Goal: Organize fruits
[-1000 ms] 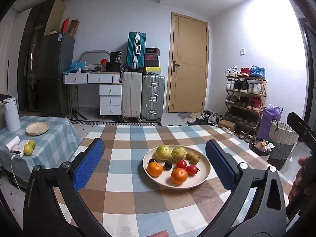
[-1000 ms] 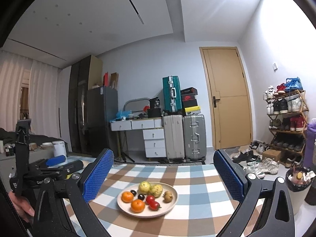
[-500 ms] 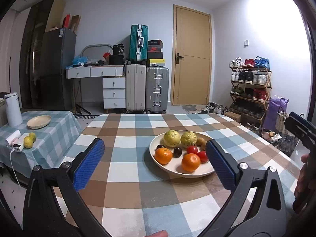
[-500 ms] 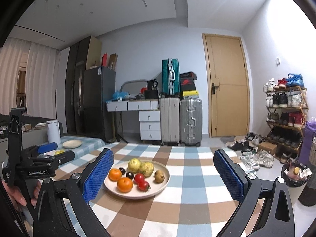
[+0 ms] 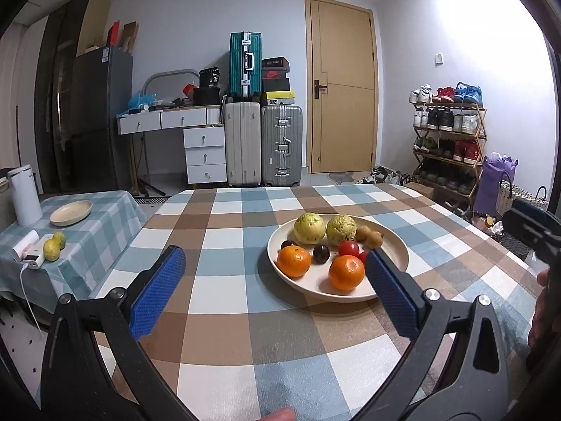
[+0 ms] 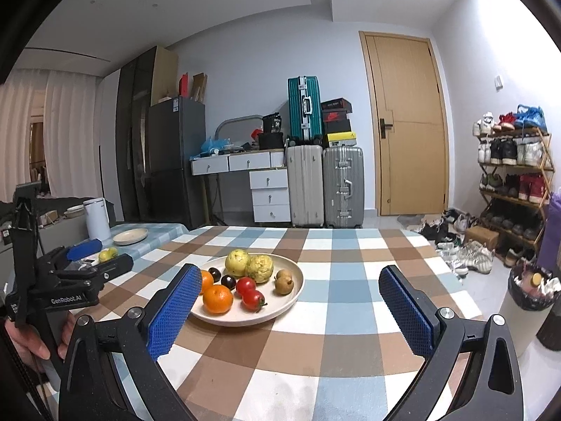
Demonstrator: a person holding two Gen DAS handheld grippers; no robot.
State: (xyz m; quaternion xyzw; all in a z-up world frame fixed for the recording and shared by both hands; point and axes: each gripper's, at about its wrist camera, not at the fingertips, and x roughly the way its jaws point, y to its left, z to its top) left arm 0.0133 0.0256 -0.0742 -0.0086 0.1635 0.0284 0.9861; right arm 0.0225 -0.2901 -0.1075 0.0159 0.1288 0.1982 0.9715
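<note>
A cream plate (image 5: 396,245) (image 6: 298,280) on the checked table holds two oranges (image 5: 293,261), two yellow-green guavas (image 5: 309,228), red tomatoes (image 6: 253,300), dark plums (image 5: 321,252) and small brown fruits (image 6: 284,284). My left gripper (image 5: 273,263) is open and empty, just short of the plate's near edge, its right finger over the plate's front right. My right gripper (image 6: 291,280) is open and empty, low over the table in front of the plate. The left gripper's body also shows at the left of the right wrist view (image 6: 70,280).
A side table (image 5: 105,217) at the left carries an empty cream plate (image 5: 71,212), two yellow-green fruits (image 5: 54,245), a white kettle (image 5: 24,194) and a charger. Suitcases, a desk, a door and a shoe rack (image 5: 448,140) stand beyond. A bin (image 6: 529,291) is at the right.
Both grippers have come down and closer to the plate. The plate now looms larger in both views, and the left gripper's right finger overlaps it.
</note>
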